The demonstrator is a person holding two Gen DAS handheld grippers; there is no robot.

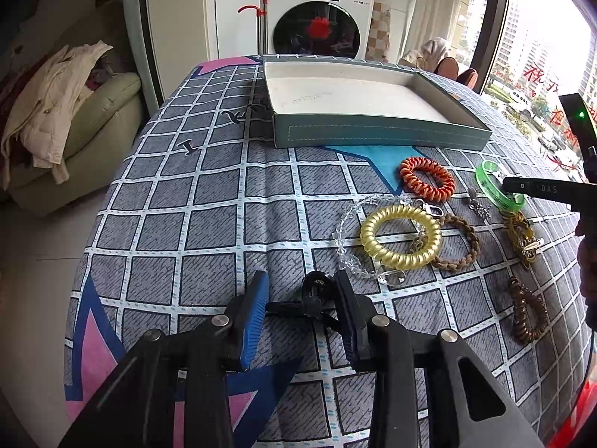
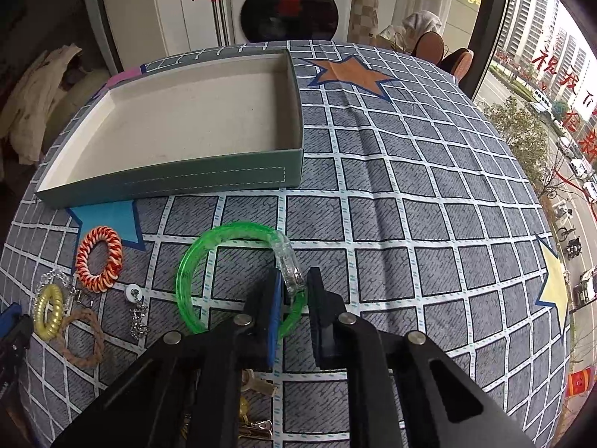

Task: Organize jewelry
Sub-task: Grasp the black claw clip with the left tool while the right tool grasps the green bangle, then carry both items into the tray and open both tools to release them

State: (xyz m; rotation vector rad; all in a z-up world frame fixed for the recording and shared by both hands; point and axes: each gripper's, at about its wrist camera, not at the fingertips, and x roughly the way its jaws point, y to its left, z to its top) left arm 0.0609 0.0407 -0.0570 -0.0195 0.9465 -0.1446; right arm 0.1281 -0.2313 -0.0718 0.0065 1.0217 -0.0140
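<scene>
My left gripper (image 1: 302, 298) points down at the checked tablecloth, and its blue pads press on a black claw hair clip (image 1: 313, 296) from both sides. My right gripper (image 2: 294, 295) is shut on the clear clasp end of a green plastic bracelet (image 2: 194, 261). That bracelet (image 1: 485, 175) shows in the left wrist view too, at the right. An empty teal box (image 1: 373, 136) with a pale inside stands behind the jewelry, and the right wrist view has the box (image 2: 186, 183) at the upper left.
Between the grippers lie an orange spiral tie (image 1: 427, 179), a yellow spiral tie (image 1: 401, 237), a clear bead bracelet (image 1: 347, 224), a brown braided band (image 1: 459, 246), a silver charm (image 1: 479, 205), a gold clip (image 1: 522, 239) and a brown spiral tie (image 1: 528, 310). A sofa (image 1: 74, 130) stands left.
</scene>
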